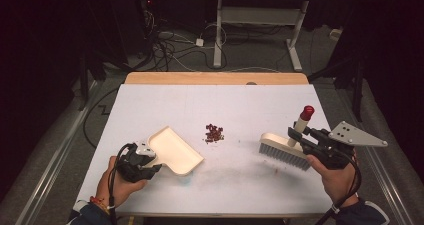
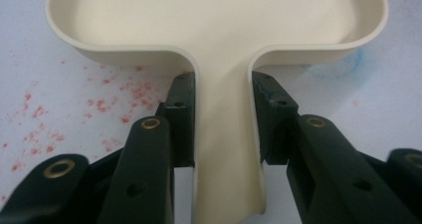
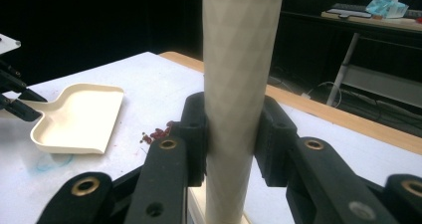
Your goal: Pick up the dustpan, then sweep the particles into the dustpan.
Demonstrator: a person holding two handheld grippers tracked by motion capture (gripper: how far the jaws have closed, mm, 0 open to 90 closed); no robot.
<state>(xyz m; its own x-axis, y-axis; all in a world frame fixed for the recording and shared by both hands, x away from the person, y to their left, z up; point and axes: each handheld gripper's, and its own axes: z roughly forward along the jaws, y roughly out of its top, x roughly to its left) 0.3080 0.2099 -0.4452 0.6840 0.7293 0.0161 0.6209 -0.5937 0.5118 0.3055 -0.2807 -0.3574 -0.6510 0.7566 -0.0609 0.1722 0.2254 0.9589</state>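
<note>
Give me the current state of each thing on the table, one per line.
Dustpan: empty, flat on table, handle clamped in left claw.
Brush: bristles down on table, handle clamped in right claw.
Red bits: small pile, unswept, between dustpan and brush.

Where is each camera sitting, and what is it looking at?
High view: above the person's side, looking down on the table; both hands show, with the left tongs and right tongs.
Left gripper view: on the left tongs, looking along the jaws clamping the dustpan handle.
Right gripper view: on the right tongs, looking past the brush handle.
Shared: the dustpan, red bits.
</note>
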